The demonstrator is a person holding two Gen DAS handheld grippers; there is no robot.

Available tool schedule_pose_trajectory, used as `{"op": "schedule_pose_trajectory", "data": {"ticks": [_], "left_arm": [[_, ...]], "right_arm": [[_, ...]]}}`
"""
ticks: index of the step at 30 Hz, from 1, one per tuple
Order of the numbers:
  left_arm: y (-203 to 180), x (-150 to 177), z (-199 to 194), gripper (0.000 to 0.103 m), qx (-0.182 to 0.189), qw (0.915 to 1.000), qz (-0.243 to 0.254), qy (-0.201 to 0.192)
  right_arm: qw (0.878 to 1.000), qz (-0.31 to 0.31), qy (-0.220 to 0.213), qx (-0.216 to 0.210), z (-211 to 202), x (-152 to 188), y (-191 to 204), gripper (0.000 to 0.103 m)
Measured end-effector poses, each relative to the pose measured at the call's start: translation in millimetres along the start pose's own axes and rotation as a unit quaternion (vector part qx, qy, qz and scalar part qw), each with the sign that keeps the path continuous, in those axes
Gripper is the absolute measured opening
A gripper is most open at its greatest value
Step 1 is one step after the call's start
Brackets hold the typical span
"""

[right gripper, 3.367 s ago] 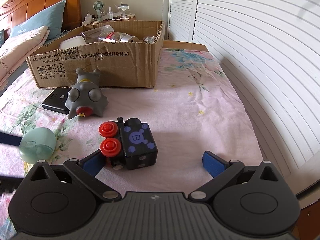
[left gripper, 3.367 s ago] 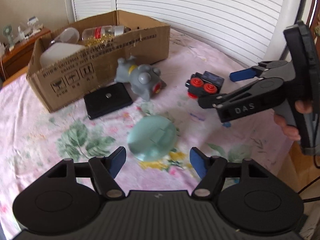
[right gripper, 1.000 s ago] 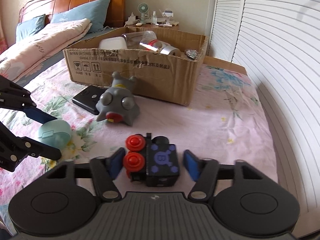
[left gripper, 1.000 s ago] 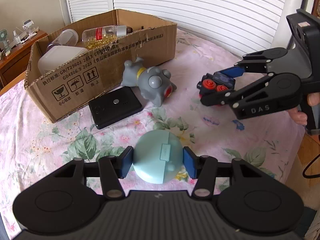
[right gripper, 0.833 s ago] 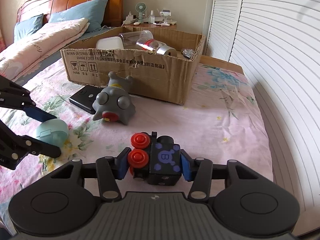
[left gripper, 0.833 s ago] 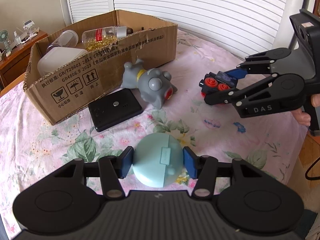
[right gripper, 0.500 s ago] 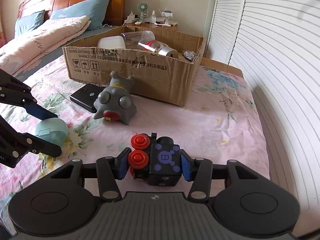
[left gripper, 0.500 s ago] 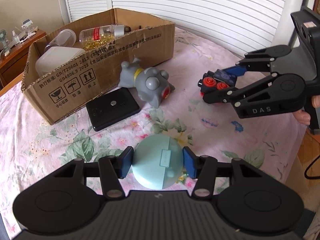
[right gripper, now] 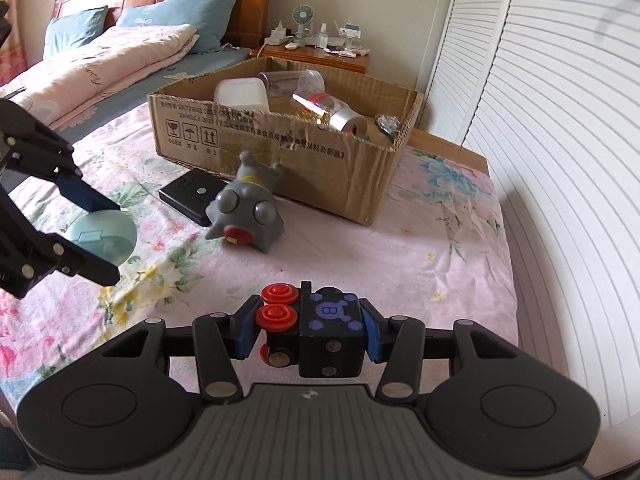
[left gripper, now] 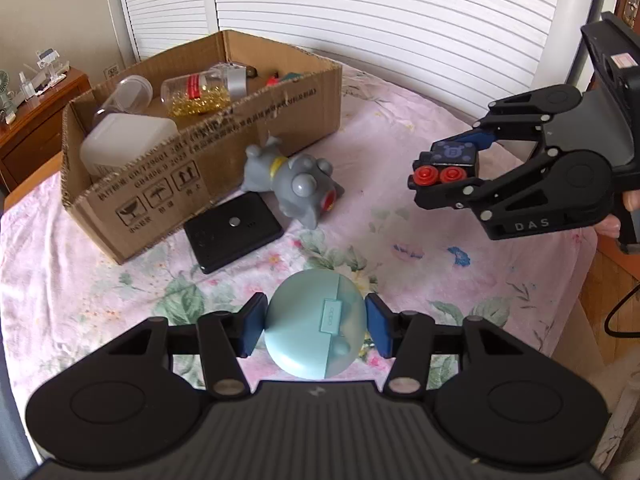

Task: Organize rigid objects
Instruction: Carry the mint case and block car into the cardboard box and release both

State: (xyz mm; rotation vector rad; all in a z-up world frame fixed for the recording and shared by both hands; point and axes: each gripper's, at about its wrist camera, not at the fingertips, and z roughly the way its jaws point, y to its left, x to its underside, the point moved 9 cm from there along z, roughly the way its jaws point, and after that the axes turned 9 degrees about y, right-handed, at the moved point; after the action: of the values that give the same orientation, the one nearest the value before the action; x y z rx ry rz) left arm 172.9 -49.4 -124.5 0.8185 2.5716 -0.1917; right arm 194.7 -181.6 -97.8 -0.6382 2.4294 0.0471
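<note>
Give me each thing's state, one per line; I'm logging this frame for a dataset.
Left hand-held gripper: shut on the round case.
Round case: closed, held.
Right hand-held gripper: shut on the toy block.
Toy block: held, lifted off the cloth.
Cardboard box: open-topped, partly filled.
Grey toy: lying on its side.
Black slab: lying flat.

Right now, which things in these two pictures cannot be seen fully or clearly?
- cardboard box: left wrist view, the near wall hides its floor and the lower part of the white container.
- black flat device: right wrist view, the grey toy covers one corner.
- light-blue round case: underside hidden by the left tongs.
- nightstand items: too small.
</note>
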Motion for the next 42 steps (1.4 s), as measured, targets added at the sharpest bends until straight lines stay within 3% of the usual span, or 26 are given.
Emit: {"op": "schedule_pose_trajectory", "data": {"ticks": [14,19,26,34,42], "left_arm": [[18,-33,-31,0.052,0.004,0.9998,-0.001,-0.017],[32,-49,-40,0.052,0.008,0.9995,-0.010,-0.028],[67,-78,-49,0.052,-0.017,0.9982,-0.020,-0.053],[109,-106,-46,0.052,-0.041,0.9963,-0.037,-0.065],[130,-126,-31,0.052,-0.047,0.9962,-0.043,-0.058]], "right_arm": [[0.999,-0.031,-0.023,-0.003,-30,-31,2,0.055],[0.998,-0.043,-0.041,-0.002,-37,-55,3,0.055],[0.996,-0.052,-0.069,-0.010,-39,-102,5,0.055],[0.996,-0.045,-0.075,-0.032,-10,-155,6,0.055],[0.997,-0.020,-0.051,-0.051,38,-171,8,0.056]]}}
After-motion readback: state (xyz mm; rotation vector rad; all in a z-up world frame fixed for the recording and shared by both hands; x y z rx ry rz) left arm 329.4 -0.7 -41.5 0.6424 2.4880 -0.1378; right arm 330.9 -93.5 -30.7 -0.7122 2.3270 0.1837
